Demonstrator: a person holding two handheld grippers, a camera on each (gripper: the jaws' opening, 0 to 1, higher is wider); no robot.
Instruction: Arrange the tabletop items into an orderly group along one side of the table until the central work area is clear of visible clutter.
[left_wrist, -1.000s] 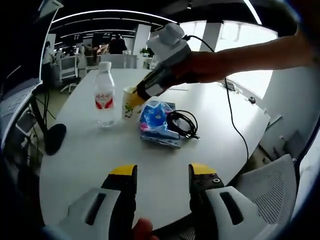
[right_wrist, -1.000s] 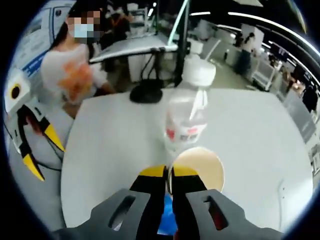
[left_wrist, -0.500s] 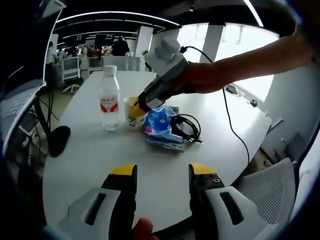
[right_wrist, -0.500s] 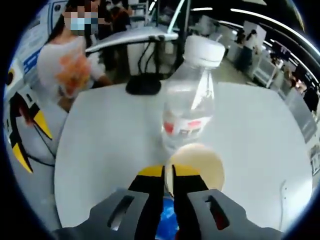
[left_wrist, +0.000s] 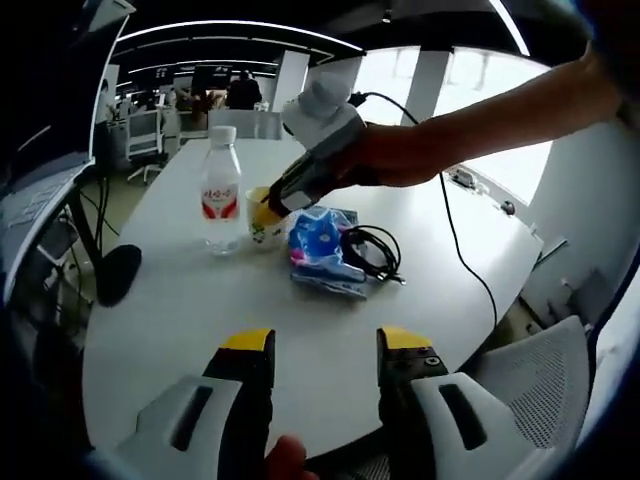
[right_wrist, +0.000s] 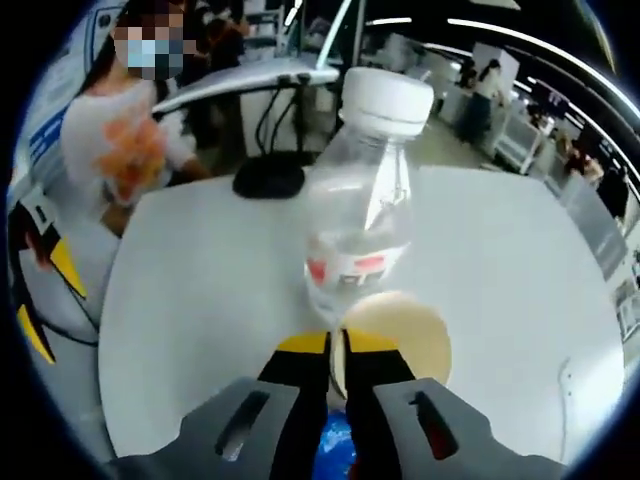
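You have a white table (left_wrist: 180, 310), clear bottle (left_wrist: 219, 190) with red label and white cap, cream cup (right_wrist: 395, 335), blue-pink packet (left_wrist: 322, 250), black cable (left_wrist: 370, 250), yellow-tipped jaws.

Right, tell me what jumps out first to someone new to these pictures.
The right claw, reaching in over the white table, pinches the rim of the paper cup beside the water bottle. Next to them lie a blue tissue pack and a coiled black cable. The left claw hangs open nearer the edge.
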